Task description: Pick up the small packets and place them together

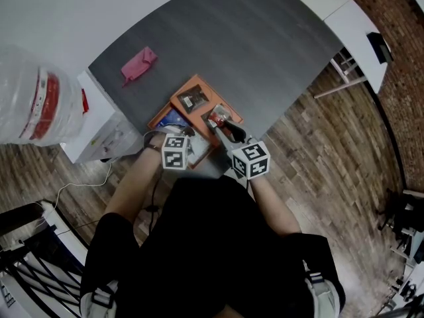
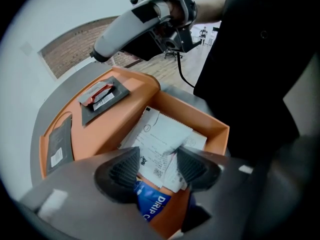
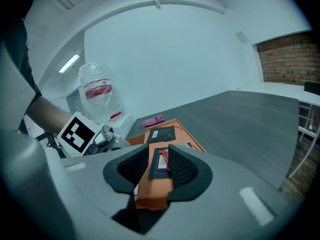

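**Item: orange box (image 2: 202, 120) with orange lid (image 2: 95, 131), on grey table (image 1: 265, 45).**

Contents, counted:
- Black packets: two, both on the lid. One lies at the left edge of the left gripper view (image 2: 60, 141), one at its upper left (image 2: 121, 91).
- Red packet (image 2: 98, 92): one, lying loose on top of the second black packet.
- Blue packet (image 2: 150, 204): one, inside the box at the lower centre, partly under paper.
- White paper slips (image 2: 160, 134): at least two, overlapping; exact number unclear.
- Pink item (image 1: 138, 65): one, upper left of the head view, well apart from the box.
- Water jug (image 1: 33, 105): one, far left.

Tools:
- Left gripper (image 2: 159, 166): jaws spread wide over the box, pinching nothing, with slips and the blue packet below.
- Right gripper (image 3: 159, 169): jaws partly apart and gripping nothing, aimed at the red-on-black pair.

Hazards, as judged:
- The left jaws may close on the slips instead of the blue packet, since paper covers it.
- The red packet may slide off if the right jaws nudge the black one.
- The lid may shift under pressure.
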`<state>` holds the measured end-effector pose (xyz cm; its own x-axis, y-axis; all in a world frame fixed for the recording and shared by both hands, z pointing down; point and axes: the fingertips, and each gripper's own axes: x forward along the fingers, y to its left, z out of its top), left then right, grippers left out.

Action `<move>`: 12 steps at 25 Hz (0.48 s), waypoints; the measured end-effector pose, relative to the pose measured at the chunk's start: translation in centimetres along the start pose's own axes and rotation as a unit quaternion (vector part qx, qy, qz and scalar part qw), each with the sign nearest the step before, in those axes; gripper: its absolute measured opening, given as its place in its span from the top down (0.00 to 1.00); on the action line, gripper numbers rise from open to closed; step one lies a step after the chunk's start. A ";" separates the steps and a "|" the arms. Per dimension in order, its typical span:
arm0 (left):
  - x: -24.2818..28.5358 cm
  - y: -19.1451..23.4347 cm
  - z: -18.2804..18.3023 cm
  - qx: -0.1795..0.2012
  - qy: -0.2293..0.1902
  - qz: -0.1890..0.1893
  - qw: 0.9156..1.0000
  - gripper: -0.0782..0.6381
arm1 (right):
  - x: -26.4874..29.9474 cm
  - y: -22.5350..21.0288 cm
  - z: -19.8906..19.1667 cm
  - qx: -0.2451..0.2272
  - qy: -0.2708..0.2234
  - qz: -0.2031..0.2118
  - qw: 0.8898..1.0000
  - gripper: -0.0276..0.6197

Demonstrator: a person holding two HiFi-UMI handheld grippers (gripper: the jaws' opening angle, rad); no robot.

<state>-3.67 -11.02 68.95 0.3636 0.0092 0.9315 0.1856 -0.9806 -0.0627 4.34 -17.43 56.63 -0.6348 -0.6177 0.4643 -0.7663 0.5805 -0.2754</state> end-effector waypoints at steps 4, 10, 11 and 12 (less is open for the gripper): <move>0.2 -0.2 -0.1 -0.008 -0.003 -0.009 1.000 0.58 | 0.1 -0.2 0.0 -0.001 0.004 0.000 1.000 0.77; -0.2 -0.6 0.1 -0.003 -0.010 -0.015 1.000 0.67 | 0.3 -0.3 0.1 -0.002 0.005 0.000 1.000 0.77; -0.3 -0.6 0.1 -0.003 -0.011 -0.015 1.000 0.68 | 0.3 -0.3 0.1 -0.002 0.005 0.001 1.000 0.77; -0.4 -0.6 0.1 -0.003 -0.011 -0.016 1.000 0.68 | 0.4 -0.2 0.1 -0.003 0.006 0.001 1.000 0.77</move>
<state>-3.86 -10.40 68.55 0.3779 0.0454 0.9247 0.1928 -0.9808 -0.0306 4.25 -17.88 56.78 -0.6353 -0.6101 0.4734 -0.7641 0.5853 -0.2711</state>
